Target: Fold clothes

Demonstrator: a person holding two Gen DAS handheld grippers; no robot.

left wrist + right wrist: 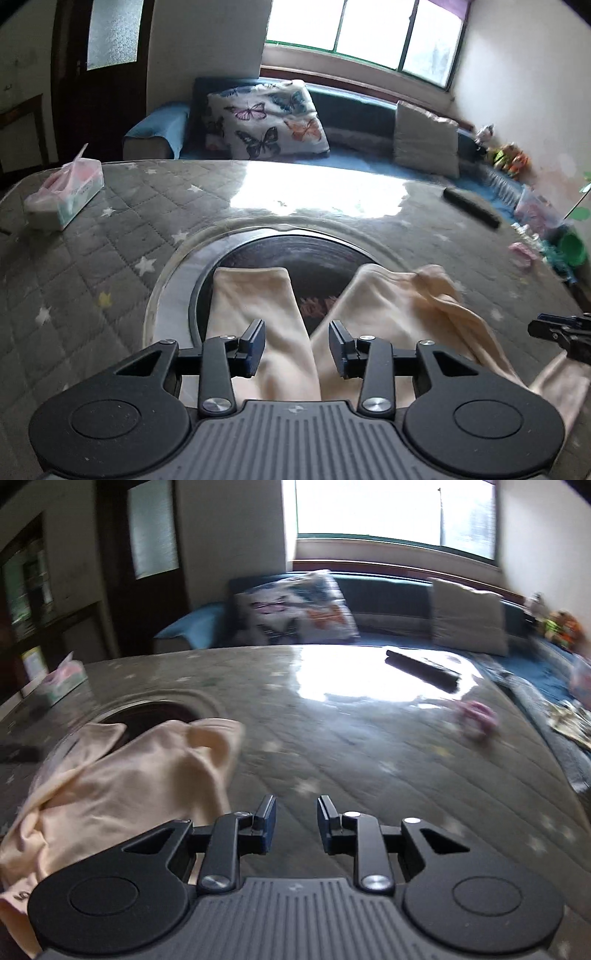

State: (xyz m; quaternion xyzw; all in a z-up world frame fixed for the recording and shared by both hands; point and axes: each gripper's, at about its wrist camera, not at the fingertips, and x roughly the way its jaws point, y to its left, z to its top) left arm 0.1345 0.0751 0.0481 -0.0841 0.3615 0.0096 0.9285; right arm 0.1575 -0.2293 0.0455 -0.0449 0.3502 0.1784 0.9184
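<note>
A cream-coloured garment [391, 306] with two leg-like parts lies on the table over a dark round inset [288, 258]. Its right part is bunched and wrinkled. My left gripper [297, 345] is open just above the garment, its fingers on either side of the gap between the two parts. In the right wrist view the same garment [122, 782] lies crumpled at the left. My right gripper [297, 821] is open and empty over the bare table to the right of the cloth. Its tip shows at the right edge of the left wrist view [561, 332].
The table [92, 266] has a grey quilted star-print cover under glass. A tissue pack [62, 195] sits at the far left, a dark remote [421, 668] at the far right, and a small pink item [476, 716] near the right edge. A sofa with cushions [266, 118] stands behind.
</note>
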